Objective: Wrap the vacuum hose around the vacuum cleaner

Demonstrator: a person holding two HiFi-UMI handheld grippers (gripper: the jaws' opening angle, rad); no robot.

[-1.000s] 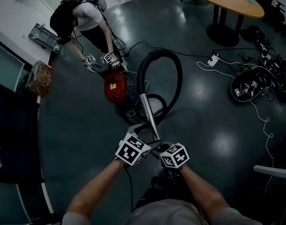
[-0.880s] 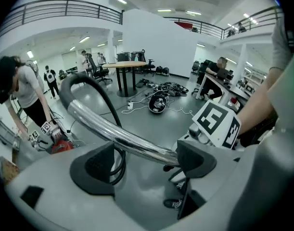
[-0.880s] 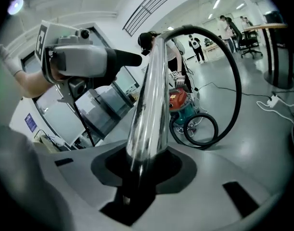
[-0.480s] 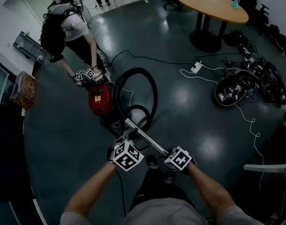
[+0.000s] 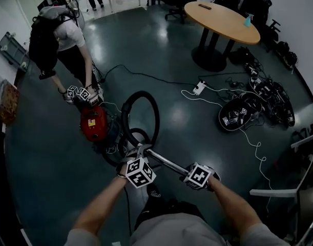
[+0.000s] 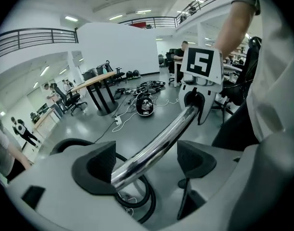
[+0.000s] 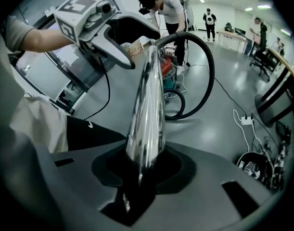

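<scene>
Head view: I look steeply down on a dark glossy floor (image 5: 197,132); a round wooden table (image 5: 225,19) stands at the far side.
Vacuum: the red canister vacuum cleaner (image 5: 93,123) sits left of centre, with another person (image 5: 56,35) bent over it.
Hose: the black flexible vacuum hose (image 5: 141,93) stands in a loop just beside the canister.
Wand: a shiny chrome metal tube (image 5: 166,162) spans between my grippers.
Right gripper (image 7: 142,165): clamped around the tube.
Left gripper (image 6: 144,165): jaws apart, with the tube between them against one pad and the other pad clear.
</scene>
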